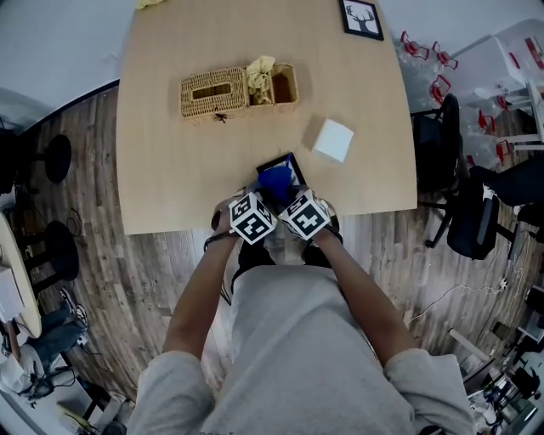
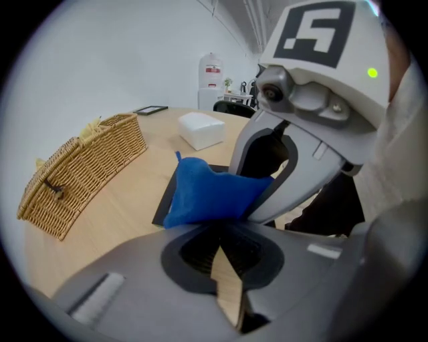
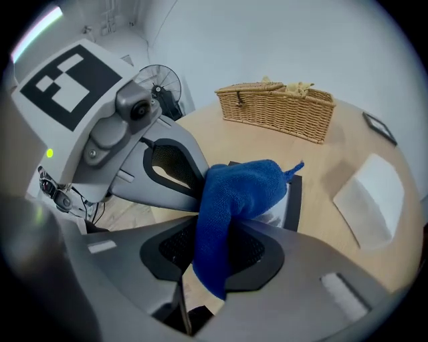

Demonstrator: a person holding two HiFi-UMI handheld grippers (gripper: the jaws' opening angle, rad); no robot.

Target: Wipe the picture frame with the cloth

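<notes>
A black picture frame lies near the table's front edge. A blue cloth is draped over it, so only its edges show. My right gripper is shut on the blue cloth, which bunches up out of the jaws and rests on the frame. My left gripper sits just left of it at the frame's near corner. Its jaws are closed to a thin sliver, through which I see only table wood. The two grippers almost touch each other.
A wicker basket with a lidded and an open half stands mid-table, and a white box lies right of centre. A second frame with a deer picture is at the far edge. Black chairs stand right of the table.
</notes>
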